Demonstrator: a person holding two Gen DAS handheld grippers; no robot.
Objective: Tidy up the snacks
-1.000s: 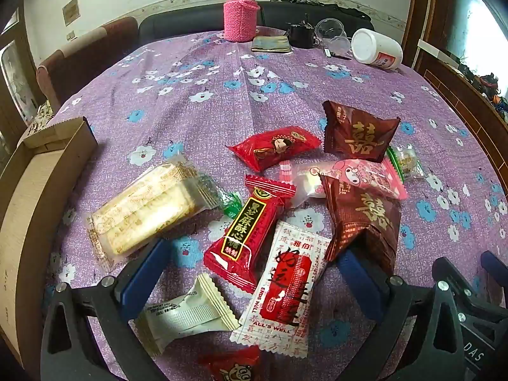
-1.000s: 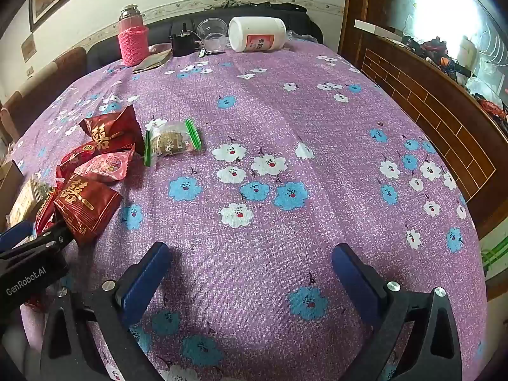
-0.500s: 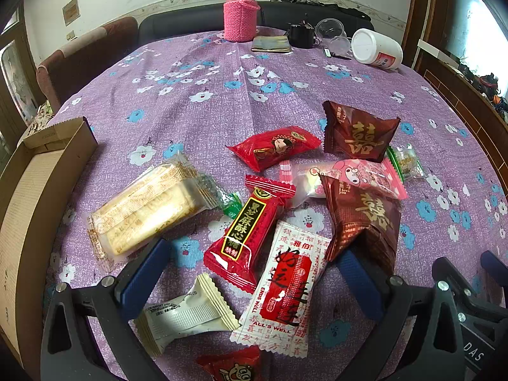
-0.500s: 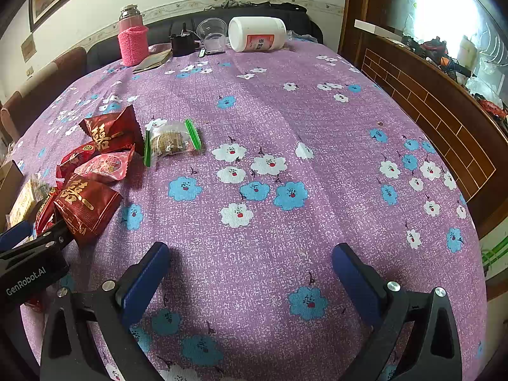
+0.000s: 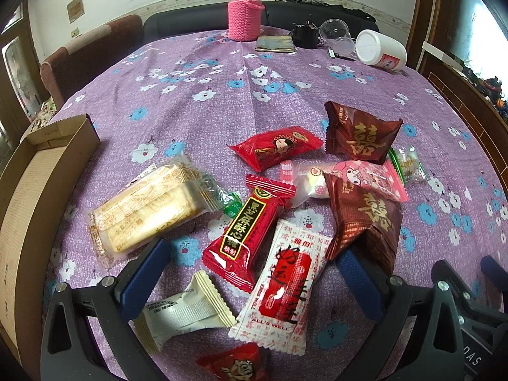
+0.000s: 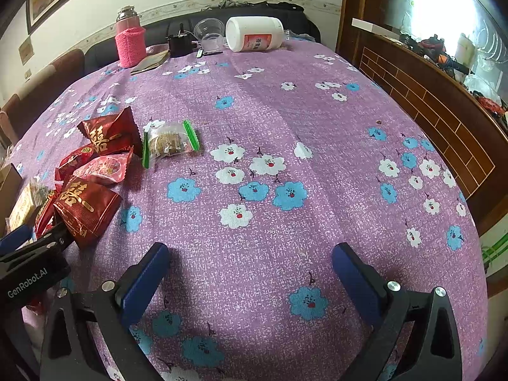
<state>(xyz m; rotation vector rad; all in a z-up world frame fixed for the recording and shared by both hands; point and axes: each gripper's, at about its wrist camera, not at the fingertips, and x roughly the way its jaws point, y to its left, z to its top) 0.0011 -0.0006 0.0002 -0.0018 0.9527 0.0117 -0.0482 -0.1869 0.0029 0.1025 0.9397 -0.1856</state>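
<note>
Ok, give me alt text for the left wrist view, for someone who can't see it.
The open left gripper hovers over wrapped snacks scattered on a purple floral tablecloth: a red sesame-candy packet and a white-and-red candy packet lie between its fingers. A cardboard box sits at left.

Bright daylight pours from the window (image 6: 444, 9), blown out to white glare there. Both fisheye views bend strongly and darken at their corners; centres stay sharp.
</note>
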